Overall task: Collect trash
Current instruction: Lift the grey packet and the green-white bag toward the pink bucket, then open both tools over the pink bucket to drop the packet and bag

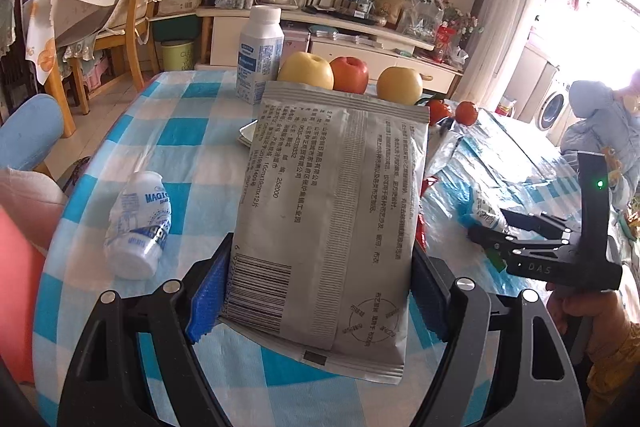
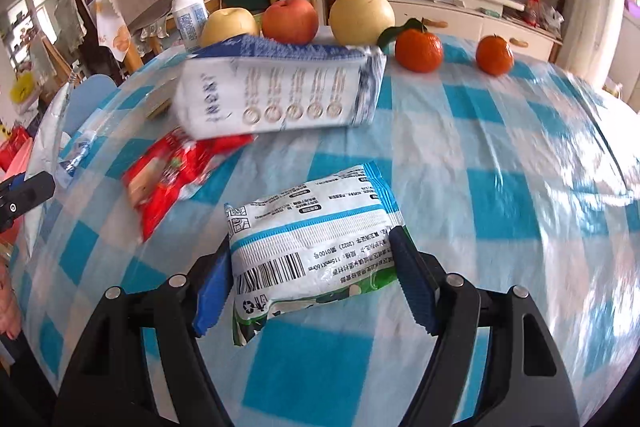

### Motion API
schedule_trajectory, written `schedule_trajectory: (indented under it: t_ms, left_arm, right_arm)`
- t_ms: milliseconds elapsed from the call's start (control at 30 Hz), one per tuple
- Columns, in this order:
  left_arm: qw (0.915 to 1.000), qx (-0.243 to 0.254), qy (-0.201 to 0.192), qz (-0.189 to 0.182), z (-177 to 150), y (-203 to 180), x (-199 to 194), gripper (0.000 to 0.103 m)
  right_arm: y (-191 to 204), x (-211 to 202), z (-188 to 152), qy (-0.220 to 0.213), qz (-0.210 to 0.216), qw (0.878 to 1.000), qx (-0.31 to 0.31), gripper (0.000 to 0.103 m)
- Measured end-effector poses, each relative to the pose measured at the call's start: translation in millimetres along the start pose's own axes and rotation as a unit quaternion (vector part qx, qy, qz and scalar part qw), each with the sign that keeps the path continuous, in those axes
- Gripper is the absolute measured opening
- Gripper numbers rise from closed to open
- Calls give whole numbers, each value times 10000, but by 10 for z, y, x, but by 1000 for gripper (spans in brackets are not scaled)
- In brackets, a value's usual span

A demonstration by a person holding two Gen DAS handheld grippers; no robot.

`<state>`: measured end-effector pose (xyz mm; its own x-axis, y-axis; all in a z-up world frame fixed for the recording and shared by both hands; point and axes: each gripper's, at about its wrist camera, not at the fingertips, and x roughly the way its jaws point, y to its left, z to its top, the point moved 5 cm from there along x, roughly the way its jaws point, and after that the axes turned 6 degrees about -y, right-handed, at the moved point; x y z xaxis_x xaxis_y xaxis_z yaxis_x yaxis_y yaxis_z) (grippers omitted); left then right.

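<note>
While both grippers are busy, each one has its own packet. The left gripper [image 1: 316,291] is clamped on a grey pouch [image 1: 332,211], blue pads pressing its two side edges down near the barcode end, and the rest of the pouch sticks up and forward past the fingertips, lifted off the checked tablecloth [image 1: 192,131].

Left of those fingers a small white bottle [image 1: 138,225] lies on its side on the cloth, well apart from them. Ahead, past the pouch's top edge, there's a tall white bottle [image 1: 260,55] standing upright, then a pear [image 1: 306,71], an apple [image 1: 349,75] and another pear [image 1: 399,85] in a row. Off to the right you can see the right gripper [image 1: 486,231] from the side.

Over on the right gripper [image 2: 312,279], the fingers sit tight against both sides of a white wipes pack [image 2: 316,251] with teal and green trim. It's gripped across its near half, far end poking forward. Can't really tell whether it's lifted or resting on the cloth.

Ahead and left of those fingers lies a red wrapper [image 2: 172,179], with a white-and-blue pack [image 2: 280,87] just beyond it, overlapping its far edge. Further ahead to the right sit two oranges [image 2: 419,51], near the table's far edge.
</note>
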<state>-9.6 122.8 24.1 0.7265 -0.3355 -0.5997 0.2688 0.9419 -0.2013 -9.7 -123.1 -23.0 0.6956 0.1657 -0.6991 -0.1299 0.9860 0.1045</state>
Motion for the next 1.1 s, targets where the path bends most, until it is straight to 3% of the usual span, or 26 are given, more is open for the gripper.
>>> schedule_trajectory:
  t_ms: [300,633,800,1100]
  left_arm:
    - [9997,20,-216,66,21,155,-280,79]
    - [9979,-257,-533,252,146,472,-552,79]
    - [9949,-428,-751,523,234,699,-724,79]
    - [9818,-991,-978,1289,362,1411,-1049,79]
  right_arm:
    - [225,-321,-109,-166,266,9988,385,74]
    - [641,-483,-78,-263,414,9981,363,74]
    - [950,-513,-11,-313,654,9970,265,74]
    - [1990,-513,200,-316,1444,9884,-355,74]
